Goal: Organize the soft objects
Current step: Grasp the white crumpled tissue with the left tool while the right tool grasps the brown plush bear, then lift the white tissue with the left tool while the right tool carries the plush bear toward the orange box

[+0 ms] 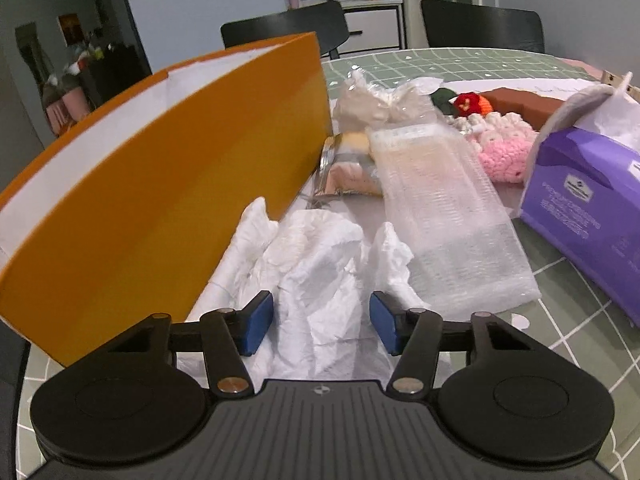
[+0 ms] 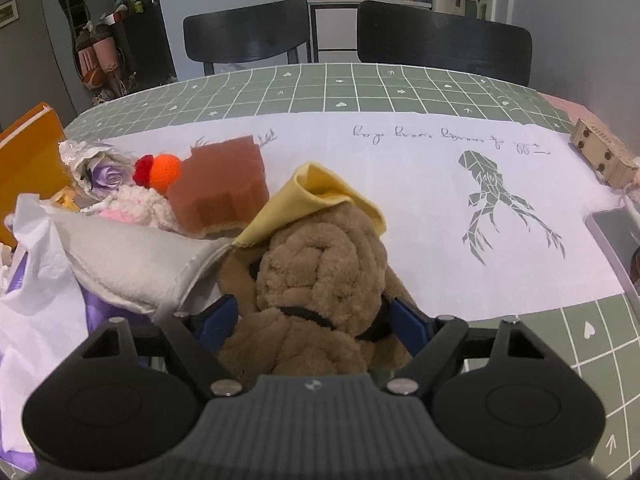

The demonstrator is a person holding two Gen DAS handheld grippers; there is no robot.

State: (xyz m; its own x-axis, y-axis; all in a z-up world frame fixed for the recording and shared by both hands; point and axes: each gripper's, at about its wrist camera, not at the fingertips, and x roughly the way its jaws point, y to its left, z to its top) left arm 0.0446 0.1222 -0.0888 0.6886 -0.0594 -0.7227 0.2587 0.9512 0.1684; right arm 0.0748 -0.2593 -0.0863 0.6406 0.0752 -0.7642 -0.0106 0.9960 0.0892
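The left gripper straddles crumpled white tissue lying lengthwise ahead beside the orange box; its blue pads stand apart and seem not to press it. The right gripper is wide around a brown plush toy, which fills the jaws; whether they squeeze it is unclear.

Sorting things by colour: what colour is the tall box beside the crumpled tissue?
Orange outside, white inside; the box shows best in the left wrist view.
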